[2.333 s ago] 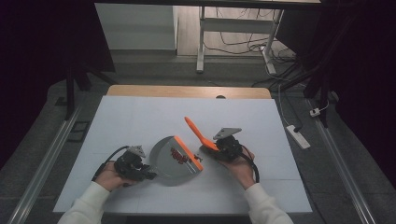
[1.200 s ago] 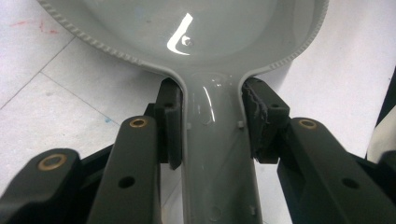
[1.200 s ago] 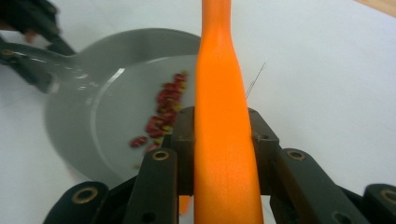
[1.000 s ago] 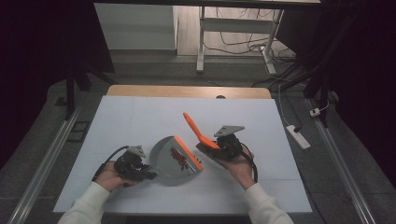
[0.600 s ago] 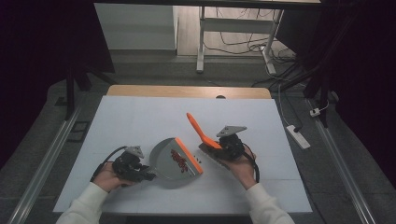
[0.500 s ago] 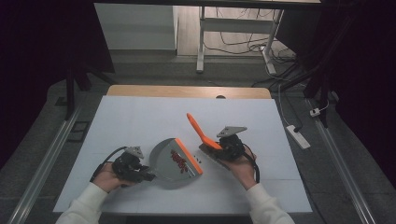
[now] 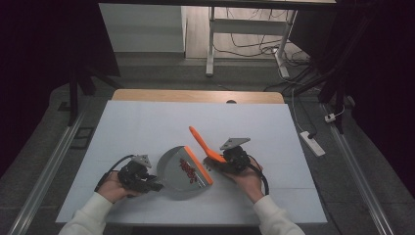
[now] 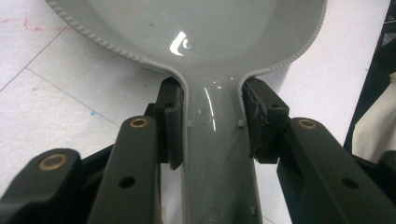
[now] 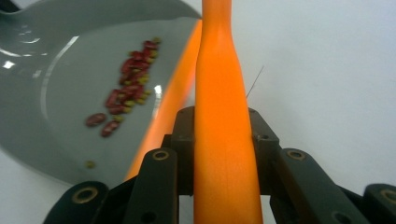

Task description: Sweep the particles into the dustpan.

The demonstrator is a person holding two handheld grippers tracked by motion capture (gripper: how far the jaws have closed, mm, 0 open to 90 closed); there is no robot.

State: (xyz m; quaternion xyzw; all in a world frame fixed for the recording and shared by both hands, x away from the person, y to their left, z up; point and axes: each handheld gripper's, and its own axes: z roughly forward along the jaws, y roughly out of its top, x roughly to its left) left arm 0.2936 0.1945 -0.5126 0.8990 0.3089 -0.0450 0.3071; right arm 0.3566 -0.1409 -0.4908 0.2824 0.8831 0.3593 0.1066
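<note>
Left claw (image 7: 147, 182) clenched on grey dustpan (image 7: 177, 172) handle, pan flat on surface (image 7: 147, 122), mid-front. Right claw (image 7: 220, 161) clenched on orange brush (image 7: 201, 145) handle, at 3 o'clock of pan. Red beans (image 7: 188, 169) sat inside pan by orange lip. Advice: keep pan pinned, short sweeps inward. Versus earlier: brush handle tilted slightly, beans pushed deeper

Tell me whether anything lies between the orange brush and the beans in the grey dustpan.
Nothing visible does. The orange brush, clamped in the right gripper, has its head at the lip of the grey dustpan. The beans already lie inside the pan, whose handle the left gripper clamps.
</note>
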